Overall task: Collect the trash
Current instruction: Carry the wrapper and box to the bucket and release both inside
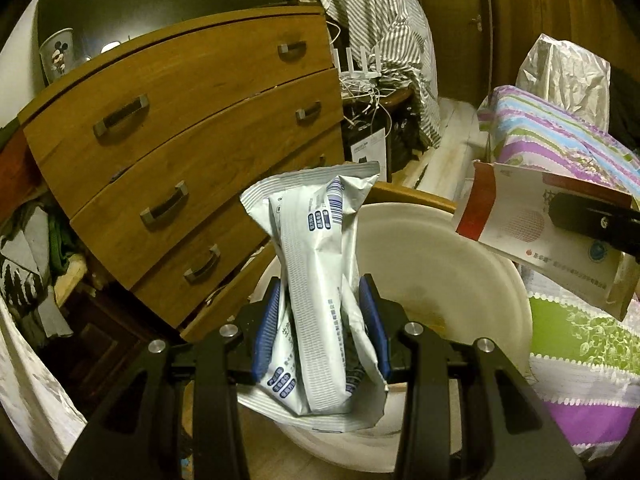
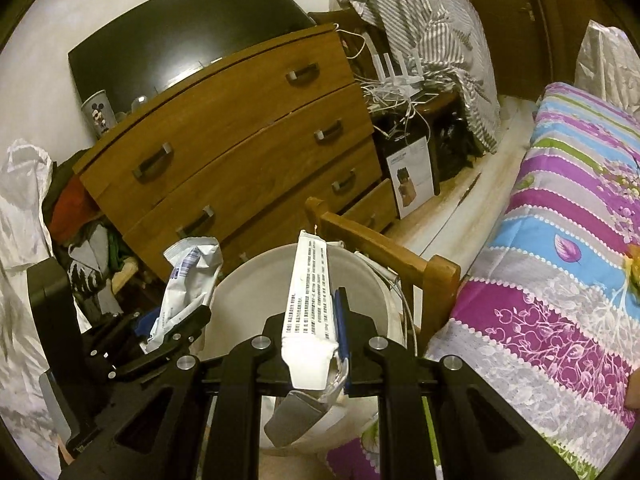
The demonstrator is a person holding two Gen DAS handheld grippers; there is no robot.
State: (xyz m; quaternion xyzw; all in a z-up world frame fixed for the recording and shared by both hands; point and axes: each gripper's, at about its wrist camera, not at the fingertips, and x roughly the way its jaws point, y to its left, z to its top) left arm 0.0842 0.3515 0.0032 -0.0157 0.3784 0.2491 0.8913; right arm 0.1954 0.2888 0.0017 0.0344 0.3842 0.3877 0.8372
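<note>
My left gripper [image 1: 322, 328] is clamped on a crumpled white plastic wrapper with blue print [image 1: 316, 280]; both blue pads [image 1: 266, 328] press its sides. The wrapper stands roughly upright above the near rim of a round white plastic bucket [image 1: 460, 264].

My right gripper [image 2: 316, 336] is clamped on a flat white paper pouch with a red band [image 1: 536, 232]. In the right wrist view the pouch [image 2: 308, 292] appears edge-on, pressed against the 1 blue pad [image 2: 342, 320] that shows, with its far end over the bucket [image 2: 256, 280] opening. In the left wrist view the pouch hangs at the right, above the bucket's right rim and apart from the wrapper.

The bucket sits against a wooden frame [image 2: 380, 252]. Behind it stands a brown wooden chest of drawers with metal handles [image 1: 192, 128], carrying a white paper cup with a cartoon mouse print [image 1: 58, 58]. A bed with a striped floral cover in purple, blue and green [image 2: 560, 240] lies to the right. A grey-and-white striped cloth [image 1: 384, 28] hangs beyond the chest.
</note>
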